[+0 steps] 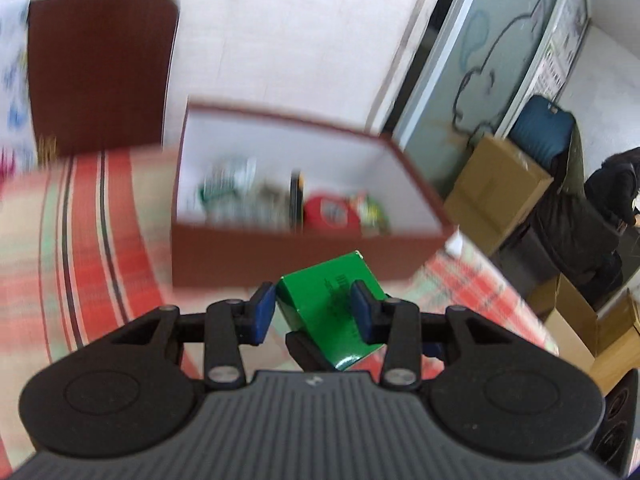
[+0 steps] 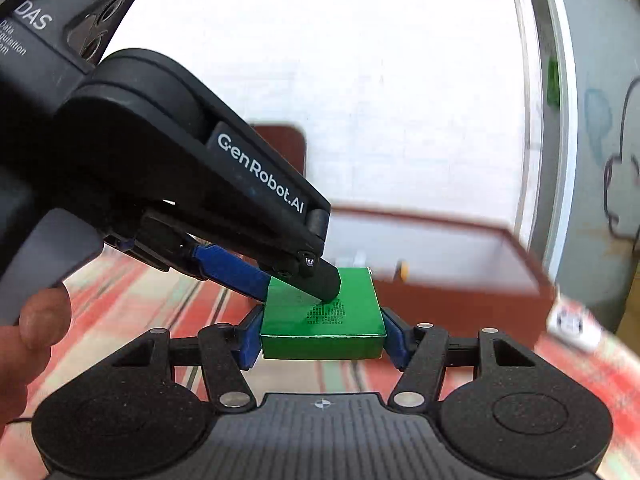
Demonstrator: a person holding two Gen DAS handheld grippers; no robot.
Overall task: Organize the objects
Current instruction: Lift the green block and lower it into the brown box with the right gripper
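Ahead of both tongs we see an open brown box with white inner walls, standing on the striped red-and-cream cloth. Inside it lie a red round item, a green-and-white packet and a few smaller things too blurred for us to name. Beyond the box, further from the tongs, a brown lid-like panel leans upright against the white wall.

The task's thing, a small green box, sits lifted off the cloth, just short of the brown box. Our right gripper clamps it, one blue pad pressed to each side, the green box lying flat and level between them. Our left gripper comes in from the upper left of the right wrist view, tilted downward, and its fingers bracket the same green box at its far end: one black fingertip lies on the top face, the blue-padded one at the left side. From the left wrist view the right-hand pad overlaps the box face and the left-hand pad stands at its edge, so we read it as gripping too.

A thumb shows at the left, beside the left gripper's handle.
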